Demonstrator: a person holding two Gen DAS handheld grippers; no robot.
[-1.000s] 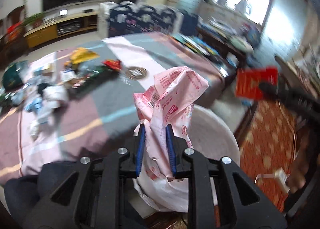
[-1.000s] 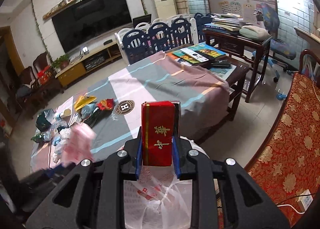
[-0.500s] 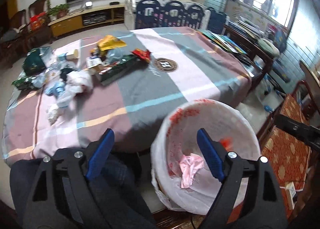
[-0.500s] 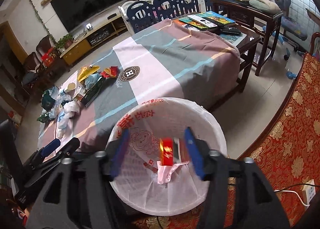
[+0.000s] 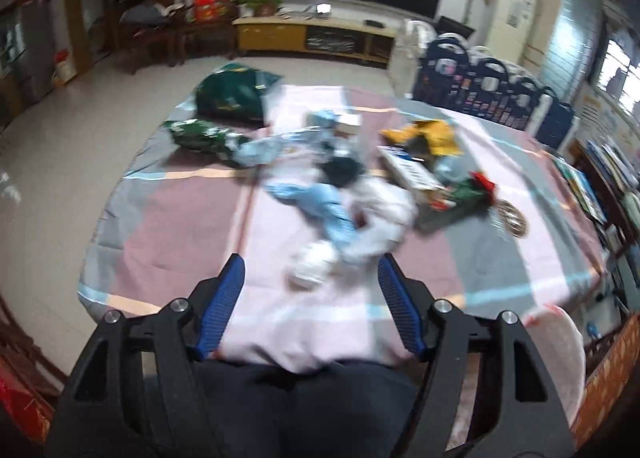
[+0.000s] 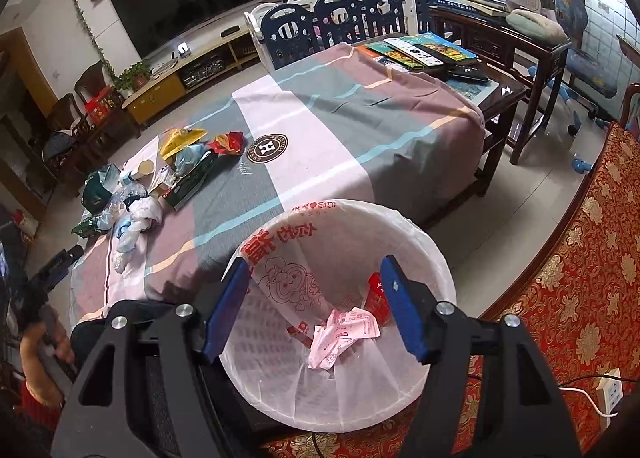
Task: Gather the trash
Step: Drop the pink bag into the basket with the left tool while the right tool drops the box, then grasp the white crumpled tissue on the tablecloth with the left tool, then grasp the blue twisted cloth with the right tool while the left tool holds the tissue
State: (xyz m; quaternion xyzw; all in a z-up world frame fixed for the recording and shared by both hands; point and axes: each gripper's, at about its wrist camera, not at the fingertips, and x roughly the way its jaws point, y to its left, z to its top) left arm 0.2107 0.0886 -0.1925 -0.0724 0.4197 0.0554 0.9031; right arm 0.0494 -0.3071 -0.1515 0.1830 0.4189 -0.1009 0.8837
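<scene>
My left gripper (image 5: 310, 292) hovers over the near edge of the striped tablecloth (image 5: 180, 226). Its jaws are wide apart and closing, with nothing between the pads. A white crumpled wad (image 5: 316, 262) lies just beyond its tips, with a blue plastic bag (image 5: 320, 202) and a white bag (image 5: 386, 210) behind it. My right gripper (image 6: 313, 278) hangs above the white-lined bin (image 6: 400, 226), its jaws empty and still opening. A pink wrapper (image 6: 344, 334) and a red box (image 6: 376, 298) lie in the bin.
More trash lies farther back: green bags (image 5: 228, 98), a yellow wrapper (image 5: 432, 134), a red-and-green packet (image 5: 468, 194). The bin rim (image 5: 560, 338) is at the left view's lower right. Books and remotes (image 6: 424, 50) sit at the table's far end; a red sofa (image 6: 580, 278) is on the right.
Both grippers opened and dropped the pink wrapper and the red box into the bin. The left gripper then swung left to the trash pile on the table. The right stayed over the bin.
</scene>
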